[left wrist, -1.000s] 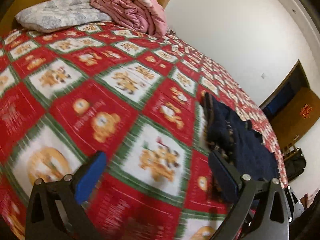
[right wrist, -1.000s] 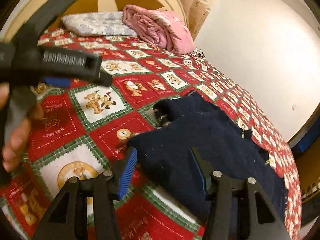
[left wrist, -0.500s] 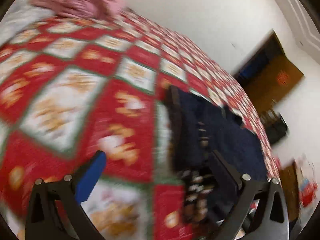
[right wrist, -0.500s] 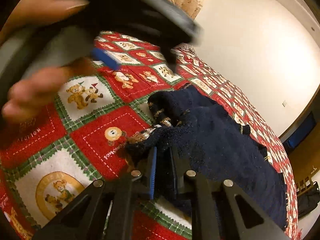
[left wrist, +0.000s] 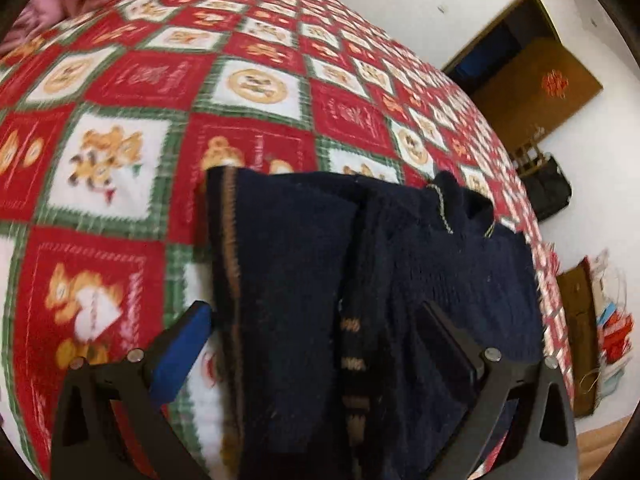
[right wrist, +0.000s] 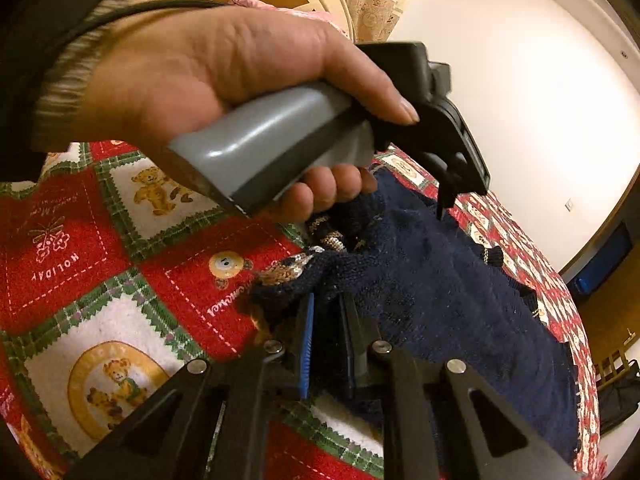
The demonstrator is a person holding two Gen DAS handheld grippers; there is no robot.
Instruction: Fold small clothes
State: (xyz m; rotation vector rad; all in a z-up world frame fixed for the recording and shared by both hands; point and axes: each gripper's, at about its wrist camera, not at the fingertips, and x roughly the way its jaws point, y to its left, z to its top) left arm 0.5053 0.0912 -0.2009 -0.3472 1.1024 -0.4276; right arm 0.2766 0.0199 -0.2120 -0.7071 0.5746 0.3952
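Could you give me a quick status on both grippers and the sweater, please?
Right gripper shut on navy sweater edge. Left gripper open, over the sweater. Nothing in the way on the bedspread.

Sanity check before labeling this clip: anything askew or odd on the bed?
Nothing damaged or spilled. The navy sweater lies rumpled on the bedspread, one patterned corner bunched where the right gripper pinches it. The left gripper is open over the other side. Left view is motion-blurred.
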